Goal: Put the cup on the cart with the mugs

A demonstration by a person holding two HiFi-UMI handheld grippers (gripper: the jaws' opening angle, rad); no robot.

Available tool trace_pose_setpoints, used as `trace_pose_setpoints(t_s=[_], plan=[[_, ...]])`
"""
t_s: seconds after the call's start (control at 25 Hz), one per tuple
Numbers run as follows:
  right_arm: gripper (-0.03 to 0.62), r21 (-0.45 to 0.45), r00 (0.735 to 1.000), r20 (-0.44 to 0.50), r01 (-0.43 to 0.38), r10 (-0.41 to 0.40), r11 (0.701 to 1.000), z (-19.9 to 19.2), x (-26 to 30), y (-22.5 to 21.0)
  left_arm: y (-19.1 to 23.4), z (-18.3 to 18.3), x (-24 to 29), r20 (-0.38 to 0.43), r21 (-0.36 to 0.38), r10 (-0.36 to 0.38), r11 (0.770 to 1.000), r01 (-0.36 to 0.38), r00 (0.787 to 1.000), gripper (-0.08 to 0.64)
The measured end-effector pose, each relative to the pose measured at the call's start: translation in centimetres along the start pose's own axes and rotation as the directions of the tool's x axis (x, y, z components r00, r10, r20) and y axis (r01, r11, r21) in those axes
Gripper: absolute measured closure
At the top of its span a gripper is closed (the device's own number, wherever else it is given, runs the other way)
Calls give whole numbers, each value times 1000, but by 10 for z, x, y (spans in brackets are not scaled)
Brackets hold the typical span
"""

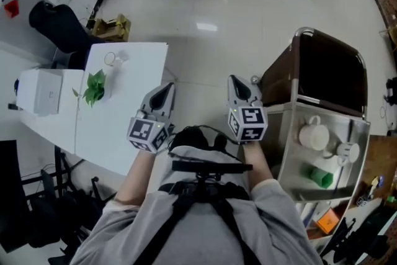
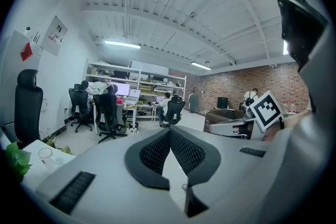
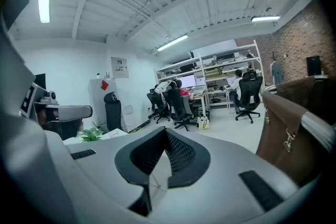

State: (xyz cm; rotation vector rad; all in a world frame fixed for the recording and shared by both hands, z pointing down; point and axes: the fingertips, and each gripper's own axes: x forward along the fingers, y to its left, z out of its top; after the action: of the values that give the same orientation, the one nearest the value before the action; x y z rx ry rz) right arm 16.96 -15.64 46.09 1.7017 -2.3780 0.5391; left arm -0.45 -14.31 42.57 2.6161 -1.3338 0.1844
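The left gripper [image 1: 162, 96] and the right gripper [image 1: 240, 87], both grey, hang over the floor left of the steel cart [image 1: 286, 133]. Each has its jaws pressed together on nothing. The clear glass cup [image 1: 110, 59] stands upright on the white tabletop [image 1: 124, 121], well left of the cart and beyond a small green plant [image 1: 94, 87]. White ceramic mugs [image 1: 313, 135] sit on the cart.
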Motion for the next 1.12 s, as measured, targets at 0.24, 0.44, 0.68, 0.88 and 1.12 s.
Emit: trace_pose_setpoints(t_s=[0.24,0.44,0.68,0.88,1.12], plan=[[591,-13,999,-15,-30,30,999,13,62,-11,41,-1,33,-9,-29,56,998,-57,998,557],[591,-82,996,-34,-86,84,993,26,119,12,87,0,44,11,-61,80,995,-79,997,555],[591,-158,975,-76,-220,211,963,32,192,75,145,-13,33,38,-98,147,985,-143,988,557],[591,-243,931,-127,-364,342,899,32,243,141,194,-10,7,54,-148,257,958,-247,965,557],[591,-318,842,-223,-540,492,780,22,291,214,239,-9,-38,59,-230,431,883,-408,900,557]])
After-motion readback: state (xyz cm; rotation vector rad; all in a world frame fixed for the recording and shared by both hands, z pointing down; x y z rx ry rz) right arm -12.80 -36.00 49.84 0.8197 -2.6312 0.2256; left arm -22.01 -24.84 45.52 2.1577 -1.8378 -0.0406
